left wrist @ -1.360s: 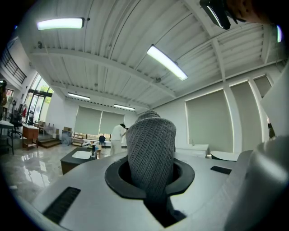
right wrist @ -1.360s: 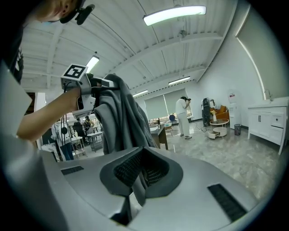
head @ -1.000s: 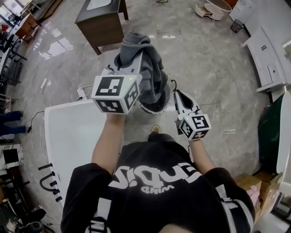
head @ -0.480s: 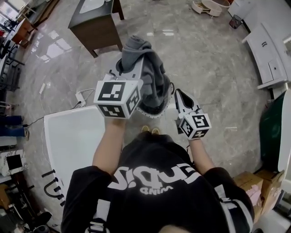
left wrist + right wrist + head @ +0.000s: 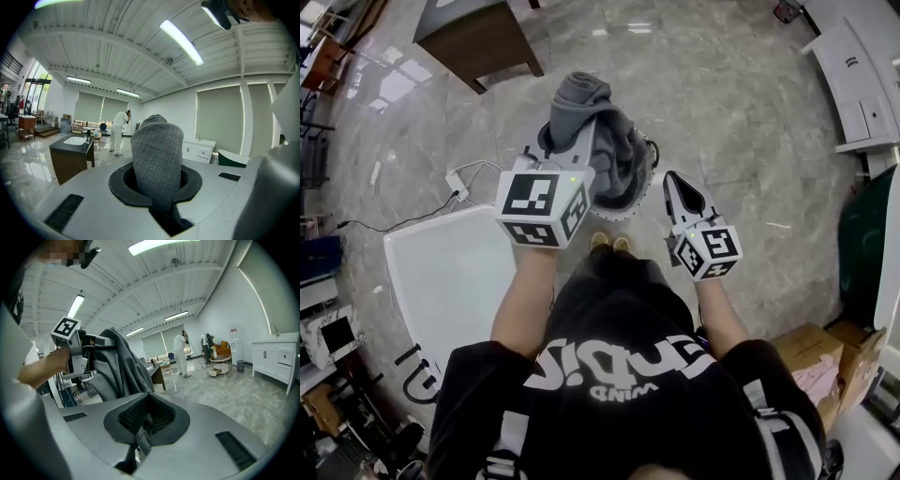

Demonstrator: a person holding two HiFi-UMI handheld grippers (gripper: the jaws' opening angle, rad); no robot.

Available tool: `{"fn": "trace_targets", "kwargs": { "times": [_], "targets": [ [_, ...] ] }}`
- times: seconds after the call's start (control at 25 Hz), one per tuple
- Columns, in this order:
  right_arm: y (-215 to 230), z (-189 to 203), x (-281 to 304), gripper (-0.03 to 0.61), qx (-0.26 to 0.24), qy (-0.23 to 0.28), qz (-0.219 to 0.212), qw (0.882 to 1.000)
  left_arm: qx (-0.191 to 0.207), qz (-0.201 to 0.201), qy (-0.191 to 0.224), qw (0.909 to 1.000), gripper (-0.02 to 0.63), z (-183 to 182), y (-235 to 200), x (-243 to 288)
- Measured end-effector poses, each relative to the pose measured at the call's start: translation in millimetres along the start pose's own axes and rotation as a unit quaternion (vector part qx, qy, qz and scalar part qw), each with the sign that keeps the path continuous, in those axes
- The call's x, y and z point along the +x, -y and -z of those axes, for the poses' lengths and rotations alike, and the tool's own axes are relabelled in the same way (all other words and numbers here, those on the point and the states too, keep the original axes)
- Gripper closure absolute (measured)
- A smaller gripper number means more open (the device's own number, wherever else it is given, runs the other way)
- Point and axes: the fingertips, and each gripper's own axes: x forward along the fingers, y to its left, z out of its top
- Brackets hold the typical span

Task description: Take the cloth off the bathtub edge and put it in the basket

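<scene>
My left gripper is shut on a grey knitted cloth, which bunches above the jaws and hangs down over a round dark mesh basket. In the left gripper view the cloth fills the gap of the left gripper. To the right, my right gripper sits at the basket's rim. In the right gripper view, the right gripper is shut on a grey strip of the basket's black mesh; the hanging cloth shows at left.
A white bathtub lies at the left beside my feet. A dark wooden cabinet stands far left, with a power strip and cable on the marble floor. White cabinets and a cardboard box are at the right. People stand far off.
The view has slid over the floor: the dark cabinet and bathtub have moved up and left. Both grippers keep their holds, with the cloth still hanging over the basket.
</scene>
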Motion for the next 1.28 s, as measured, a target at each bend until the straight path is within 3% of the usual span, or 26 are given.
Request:
{"fn": "trace_targets", "kwargs": {
  "times": [0.2, 0.4, 0.8, 1.0, 1.28],
  "targets": [
    [11.7, 26.8, 20.0, 0.565, 0.017, -0.018, 0.010, 1.000, -0.018, 0.017, -0.042, 0.9988, 0.552, 62.8, -9.8, 24.6],
    [27.6, 62.2, 48.9, 0.565, 0.032, -0.035, 0.018, 0.999, -0.032, 0.024, -0.097, 0.9945, 0.555, 151.0, -27.8, 55.6],
    [73.1, 165.3, 79.8, 0.565, 0.079, -0.082, 0.061, 0.992, -0.072, 0.047, -0.198, 0.9763, 0.555, 343.5, -22.2, 91.0],
    [72.9, 186.6, 90.1, 0.565, 0.079, -0.094, 0.055, 0.991, -0.081, 0.039, -0.217, 0.9719, 0.554, 381.1, -23.5, 96.9],
    [63.7, 190.5, 94.8, 0.565, 0.085, -0.103, 0.044, 0.990, -0.093, 0.027, -0.241, 0.9657, 0.543, 402.2, -27.9, 89.8]
  ]
}}
